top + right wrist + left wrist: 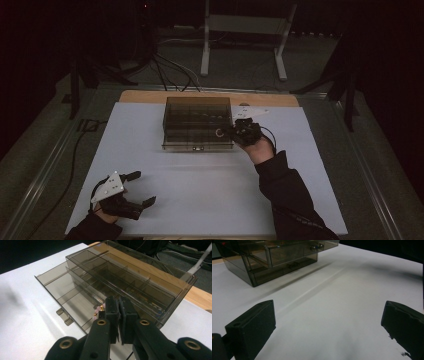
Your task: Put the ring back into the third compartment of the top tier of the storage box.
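**Operator:** Dark room all round; a white sheet (200, 200) covers the table, with bare wood showing along its far edge. From my right gripper (120, 315) outward: I see its two black jaws pressed flat together, clenched. Just left of the tips sits a small bracelet of pink and gold beads (98, 311); I cannot tell whether the jaws pinch it or merely touch it.

**Listener:** Where is the bracelet?

**Operator:** At the near right corner of a smoky transparent organiser box (198, 122), whose shallow divided drawer (60, 287) is pulled out. In the high view the bracelet (219, 132) shows as a pale ring there.

**Listener:** And the other hand?

**Operator:** My left gripper (136, 189) rests at the near left of the sheet, well apart from the box, jaws spread wide with nothing between them.
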A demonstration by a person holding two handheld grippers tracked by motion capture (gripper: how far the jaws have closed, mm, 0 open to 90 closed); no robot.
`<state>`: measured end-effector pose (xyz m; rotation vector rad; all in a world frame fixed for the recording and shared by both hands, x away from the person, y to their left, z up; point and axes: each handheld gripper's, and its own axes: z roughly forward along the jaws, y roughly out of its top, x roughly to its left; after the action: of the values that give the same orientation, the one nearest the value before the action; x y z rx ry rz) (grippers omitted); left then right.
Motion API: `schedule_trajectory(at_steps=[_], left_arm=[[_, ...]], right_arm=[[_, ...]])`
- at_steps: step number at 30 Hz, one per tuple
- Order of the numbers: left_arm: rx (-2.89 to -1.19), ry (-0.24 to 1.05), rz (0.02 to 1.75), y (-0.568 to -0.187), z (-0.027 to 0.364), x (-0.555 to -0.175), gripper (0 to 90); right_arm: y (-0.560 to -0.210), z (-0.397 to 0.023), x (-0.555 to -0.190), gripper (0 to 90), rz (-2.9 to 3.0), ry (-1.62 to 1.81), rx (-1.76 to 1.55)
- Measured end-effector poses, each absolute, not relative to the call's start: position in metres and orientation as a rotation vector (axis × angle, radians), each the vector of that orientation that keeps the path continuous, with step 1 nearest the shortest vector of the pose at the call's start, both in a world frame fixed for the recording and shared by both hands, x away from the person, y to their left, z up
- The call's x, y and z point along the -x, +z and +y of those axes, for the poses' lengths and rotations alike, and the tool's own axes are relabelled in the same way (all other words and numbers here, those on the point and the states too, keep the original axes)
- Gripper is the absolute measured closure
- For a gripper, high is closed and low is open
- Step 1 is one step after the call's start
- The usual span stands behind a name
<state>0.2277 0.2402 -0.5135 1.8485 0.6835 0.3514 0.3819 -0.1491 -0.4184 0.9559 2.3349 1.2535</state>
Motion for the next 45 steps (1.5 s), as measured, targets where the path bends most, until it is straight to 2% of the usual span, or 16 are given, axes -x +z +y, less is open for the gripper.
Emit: schedule_trajectory(at_steps=[29,31,37,45], left_arm=[[-1.85,0.351,0.68,-0.514,0.24,-0.228,0.6],[-1.855,0.351,0.68,-0.514,0.24,-0.228,0.6],[-1.854,0.352,0.681,-0.514,0.24,-0.228,0.6],[-1.857,0.353,0.68,-0.514,0.24,-0.228,0.6]], right_arm=[[-0.435,-0.14,-0.397,85.4,2.362,1.261,-1.06],[-0.435,-0.141,-0.397,73.2,2.347,1.281,-1.078],[-0.431,-0.141,-0.395,51.0,2.325,1.295,-1.057],[-0.426,-0.14,-0.394,28.9,2.34,1.331,-1.041]])
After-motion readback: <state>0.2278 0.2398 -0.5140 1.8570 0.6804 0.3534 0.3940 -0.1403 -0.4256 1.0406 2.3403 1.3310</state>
